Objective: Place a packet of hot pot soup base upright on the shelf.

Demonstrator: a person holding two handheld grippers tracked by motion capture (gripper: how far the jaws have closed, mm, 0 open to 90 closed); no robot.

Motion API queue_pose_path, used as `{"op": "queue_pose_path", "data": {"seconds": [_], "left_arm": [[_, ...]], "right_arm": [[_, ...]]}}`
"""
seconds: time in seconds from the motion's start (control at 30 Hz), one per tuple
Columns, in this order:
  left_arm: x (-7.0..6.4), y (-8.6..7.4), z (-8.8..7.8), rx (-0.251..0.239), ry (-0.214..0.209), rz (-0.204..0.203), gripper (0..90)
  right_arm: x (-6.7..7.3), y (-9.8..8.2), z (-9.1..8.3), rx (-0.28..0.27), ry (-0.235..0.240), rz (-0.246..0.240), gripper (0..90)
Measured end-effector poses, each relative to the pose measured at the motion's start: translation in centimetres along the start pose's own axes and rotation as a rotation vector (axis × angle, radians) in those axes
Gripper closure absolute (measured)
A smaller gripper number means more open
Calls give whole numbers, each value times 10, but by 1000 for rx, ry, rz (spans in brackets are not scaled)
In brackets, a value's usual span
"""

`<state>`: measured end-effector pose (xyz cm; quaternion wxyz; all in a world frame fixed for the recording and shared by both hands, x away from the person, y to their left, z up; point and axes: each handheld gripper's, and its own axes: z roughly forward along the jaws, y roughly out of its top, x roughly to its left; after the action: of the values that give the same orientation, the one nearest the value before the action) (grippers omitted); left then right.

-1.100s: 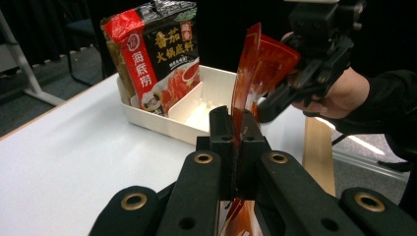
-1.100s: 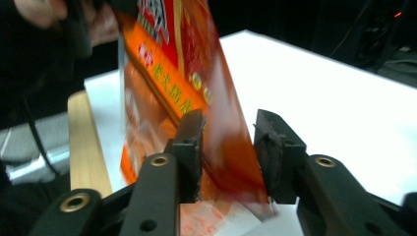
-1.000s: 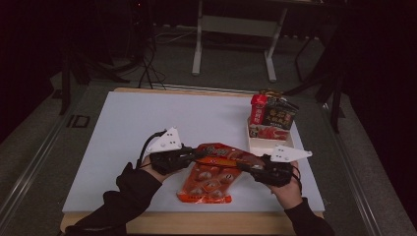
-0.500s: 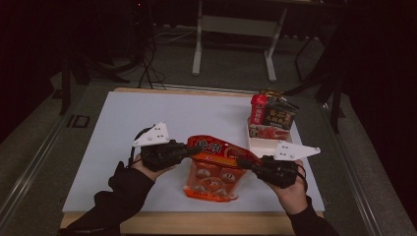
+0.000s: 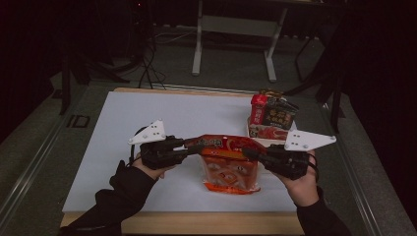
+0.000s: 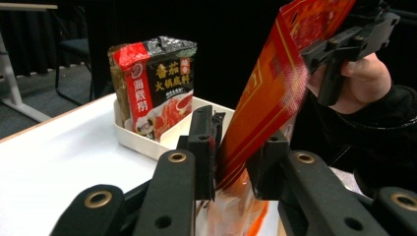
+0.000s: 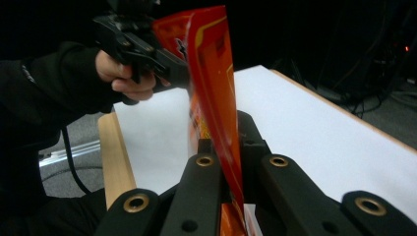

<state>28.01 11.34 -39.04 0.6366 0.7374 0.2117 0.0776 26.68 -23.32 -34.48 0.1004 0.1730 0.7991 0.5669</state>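
The white desk (image 5: 123, 123) is open across its left half and far edge. A white tray (image 5: 255, 132) of upright packets (image 5: 275, 114) stands near the right edge, just behind the right claw (image 5: 248, 153), obstructing passage there.

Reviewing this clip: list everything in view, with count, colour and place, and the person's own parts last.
snack bag: 1, red-orange, lifted over the table's near middle, held by its top corners.
seasoning packets: two or more, red and black, upright in the tray.
tray: 1, white, far right of the table.
table: 1, white top with wooden edge.
frame legs: grey, on the floor behind the table.
left hand-held gripper: 1, black, shut on the bag's left corner.
right hand-held gripper: 1, black, shut on the bag's right corner.
sleeves: 2, black, bottom edge.
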Motion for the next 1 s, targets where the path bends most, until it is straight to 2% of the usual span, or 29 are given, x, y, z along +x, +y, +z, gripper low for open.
{"op": "queue_pose_path", "data": {"seconds": [0.1,0.17,0.2,0.23,0.3,0.33,0.4,0.5,0.6,0.83,1.0], "left_arm": [[-1,0,-2,-17,19,5,580],[-1,0,-2,-17,25,1,453],[-1,-1,-2,-6,23,-9,453],[0,-2,-2,-1,15,-20,352],[0,-4,-2,-3,-7,-55,270],[1,-5,-2,9,-17,-49,245],[-2,-6,-1,19,2,-32,151],[-3,-10,-1,3,-3,-43,136],[-6,-15,1,33,37,-34,26],[-9,-29,-1,21,31,-59,23],[-11,-38,0,53,49,-57,15]], "right_arm": [[-2,9,-5,-15,11,-8,900],[-4,11,-7,-22,16,-1,900],[-5,13,-9,-28,14,3,900],[-8,18,-14,-39,19,-2,900],[-10,23,-18,-47,17,0,900],[-10,25,-20,-53,6,-5,900],[-12,30,-25,-61,2,-8,900],[-17,35,-31,-76,-9,-5,900],[-23,40,-38,-96,-19,4,900],[-33,49,-53,-122,-66,1,900],[-39,54,-60,-134,-89,8,900]]}}
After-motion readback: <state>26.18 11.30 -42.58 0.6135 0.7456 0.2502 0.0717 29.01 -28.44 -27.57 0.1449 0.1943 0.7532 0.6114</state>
